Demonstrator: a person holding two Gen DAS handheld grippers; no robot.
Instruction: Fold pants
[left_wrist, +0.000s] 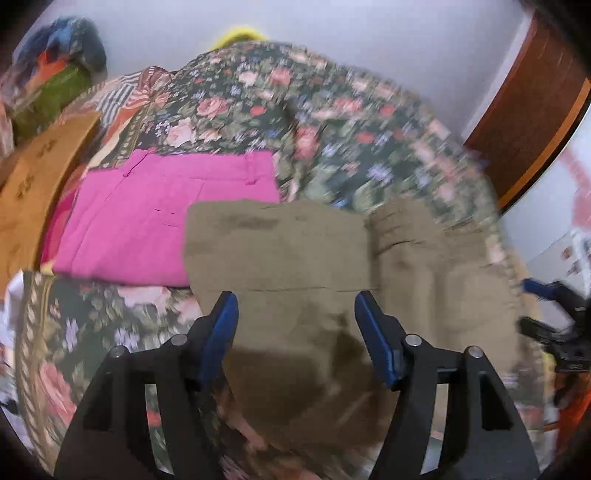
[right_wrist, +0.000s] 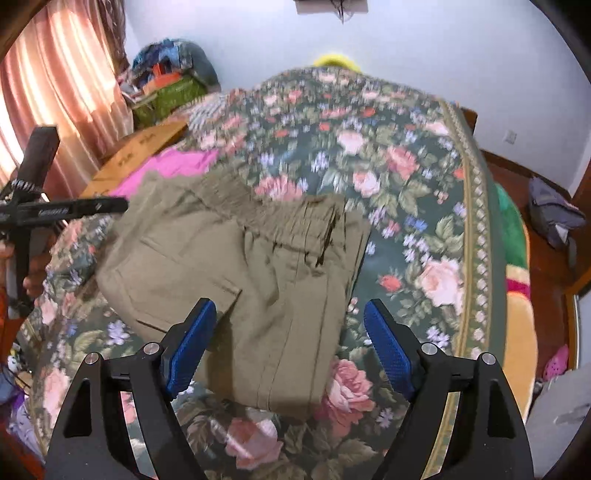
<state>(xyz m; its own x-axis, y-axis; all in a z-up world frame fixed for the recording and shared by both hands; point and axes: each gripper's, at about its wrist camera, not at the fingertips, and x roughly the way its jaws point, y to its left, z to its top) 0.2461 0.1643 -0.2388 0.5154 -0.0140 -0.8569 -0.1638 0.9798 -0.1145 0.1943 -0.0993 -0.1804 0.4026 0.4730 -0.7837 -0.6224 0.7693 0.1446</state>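
Note:
A folded pair of khaki pants (left_wrist: 295, 251) lies on the floral bedspread (left_wrist: 351, 122), its elastic waistband toward the far right. My left gripper (left_wrist: 295, 295) hovers over the near part of the khaki cloth, jaws apart, blue pads clear of the fabric. In the right wrist view the same khaki pants (right_wrist: 240, 266) lie folded with the waistband on top. My right gripper (right_wrist: 290, 302) is open above their near edge and holds nothing. The right gripper (left_wrist: 528, 304) also shows at the right edge of the left wrist view.
Folded pink pants (left_wrist: 147, 221) lie just left of the khaki pair. A cardboard box (left_wrist: 33, 184) and a pile of bags (right_wrist: 173, 77) sit at the bed's far left. The bed's right edge (right_wrist: 476, 258) drops to a wooden floor with a grey bag (right_wrist: 554, 214).

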